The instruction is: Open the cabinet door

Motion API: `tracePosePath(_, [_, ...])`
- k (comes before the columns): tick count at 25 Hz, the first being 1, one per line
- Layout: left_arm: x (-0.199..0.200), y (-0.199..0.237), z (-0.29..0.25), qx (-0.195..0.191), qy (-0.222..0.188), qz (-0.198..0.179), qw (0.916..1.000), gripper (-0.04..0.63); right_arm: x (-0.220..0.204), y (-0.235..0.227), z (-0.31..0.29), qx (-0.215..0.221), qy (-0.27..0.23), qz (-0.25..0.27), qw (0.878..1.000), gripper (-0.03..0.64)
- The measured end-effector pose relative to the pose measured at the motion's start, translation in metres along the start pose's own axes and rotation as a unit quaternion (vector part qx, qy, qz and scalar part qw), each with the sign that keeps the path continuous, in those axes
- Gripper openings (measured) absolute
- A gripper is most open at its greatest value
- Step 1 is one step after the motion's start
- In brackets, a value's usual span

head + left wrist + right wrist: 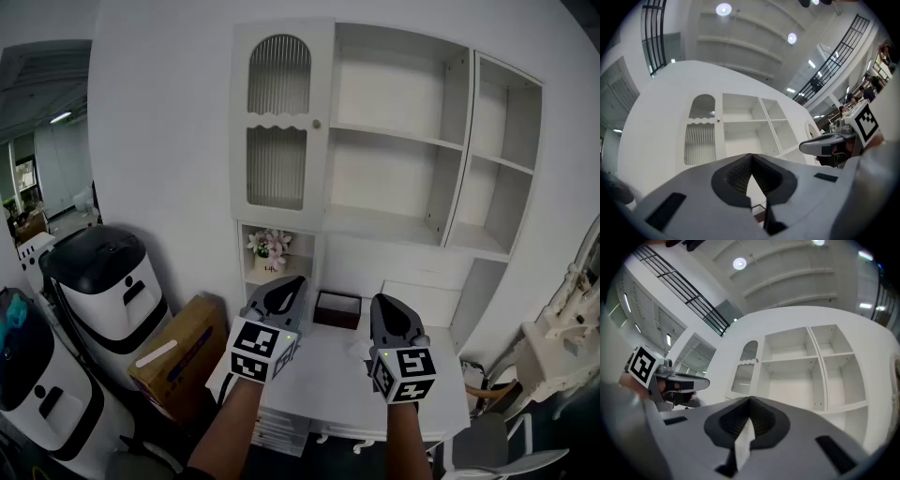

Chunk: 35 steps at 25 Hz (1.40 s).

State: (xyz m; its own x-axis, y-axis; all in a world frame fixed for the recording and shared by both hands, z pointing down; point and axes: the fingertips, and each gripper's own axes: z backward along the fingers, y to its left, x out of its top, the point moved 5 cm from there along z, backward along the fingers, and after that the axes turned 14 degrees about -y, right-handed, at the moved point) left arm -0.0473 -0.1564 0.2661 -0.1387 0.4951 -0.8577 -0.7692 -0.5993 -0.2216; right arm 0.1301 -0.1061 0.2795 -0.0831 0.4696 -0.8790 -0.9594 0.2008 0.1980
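The white wall cabinet has one door at its left, with an arched ribbed pane and a small round knob. The door is closed. It also shows in the left gripper view, door and knob, and in the right gripper view, door and knob. My left gripper and right gripper hang side by side over the desk, well below the door and apart from it. Both point slightly upward at the cabinet. The left gripper and right gripper have their tips together, holding nothing.
Open shelves fill the cabinet right of the door. Under it a niche holds a flower pot, with a dark box on the white desk. A cardboard box and white-and-black machines stand at the left.
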Motion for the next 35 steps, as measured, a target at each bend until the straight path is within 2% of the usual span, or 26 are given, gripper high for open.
tracePosePath(15, [-0.009, 0.006, -0.001, 0.016, 0.007, 0.005, 0.9998, 0.008, -0.018, -0.004, -0.005, 0.0, 0.019, -0.01, 1.0, 0.02])
tracePosePath(24, [-0.011, -0.005, -0.015, 0.025, 0.009, -0.001, 0.9997, 0.009, -0.019, -0.029, -0.004, -0.01, 0.013, -0.012, 1.0, 0.02])
tracePosePath(35, [0.009, -0.011, -0.048, 0.062, -0.007, -0.051, 0.9967, 0.009, -0.001, -0.07, -0.021, 0.021, -0.024, -0.017, 0.999, 0.02])
